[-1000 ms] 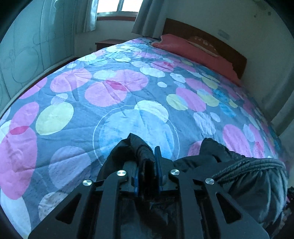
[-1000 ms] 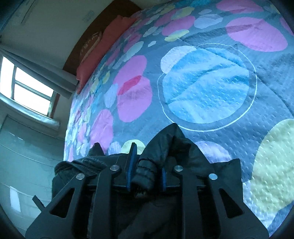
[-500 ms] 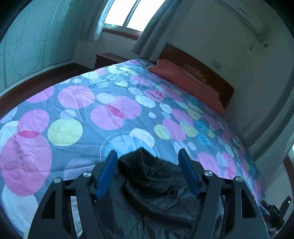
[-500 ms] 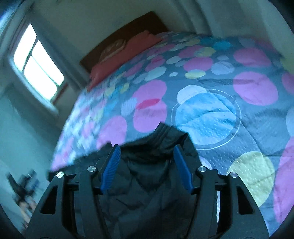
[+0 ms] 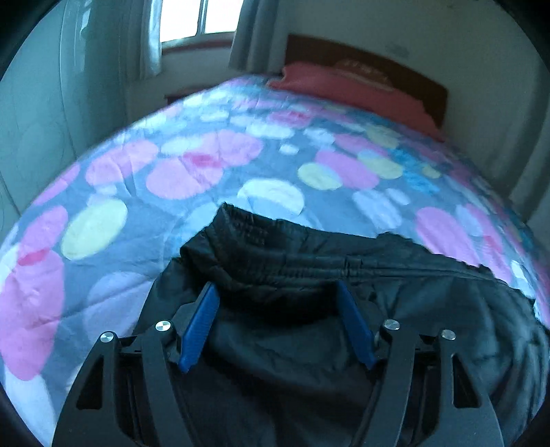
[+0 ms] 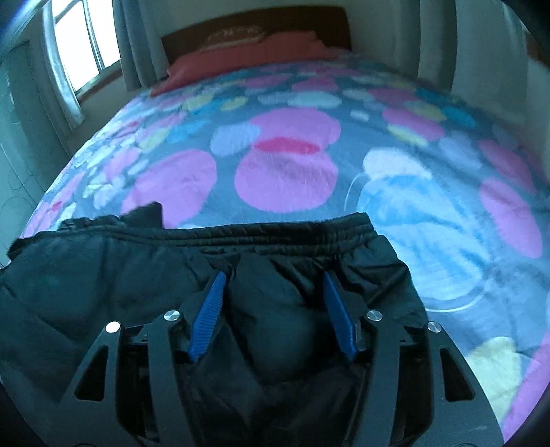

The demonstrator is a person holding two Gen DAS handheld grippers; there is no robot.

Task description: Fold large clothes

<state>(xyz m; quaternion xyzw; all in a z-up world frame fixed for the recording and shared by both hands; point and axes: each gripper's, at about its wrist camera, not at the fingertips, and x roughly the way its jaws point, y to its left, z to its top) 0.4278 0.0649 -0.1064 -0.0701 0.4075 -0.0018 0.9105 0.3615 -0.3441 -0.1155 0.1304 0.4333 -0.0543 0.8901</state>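
A black, padded, slightly shiny garment with a gathered elastic band lies across the lower half of both wrist views, spread on a bed covered by a grey quilt printed with pink, blue and yellow circles. In the left wrist view the elastic edge runs from the centre towards the right of the frame, with one corner poking up just above the middle; in the right wrist view the same band stretches nearly level from the left edge to right of centre. It looks laid out this way so that the band forms a straight far edge for the fold. The left gripper sits at bottom centre with its blue ribbed pads well apart and the jaws opening a little further; black fabric shows between the pads but neither presses on it. The right gripper likewise has its blue pads spread, with a soft bulge of the garment between them and no grip on it. Both tools seem to rest over the cloth so that it settles flat where it lies. At the top of each frame a red pillow lies against a dark wooden headboard, well apart from the garment, with a bright window and curtains at the upper left.
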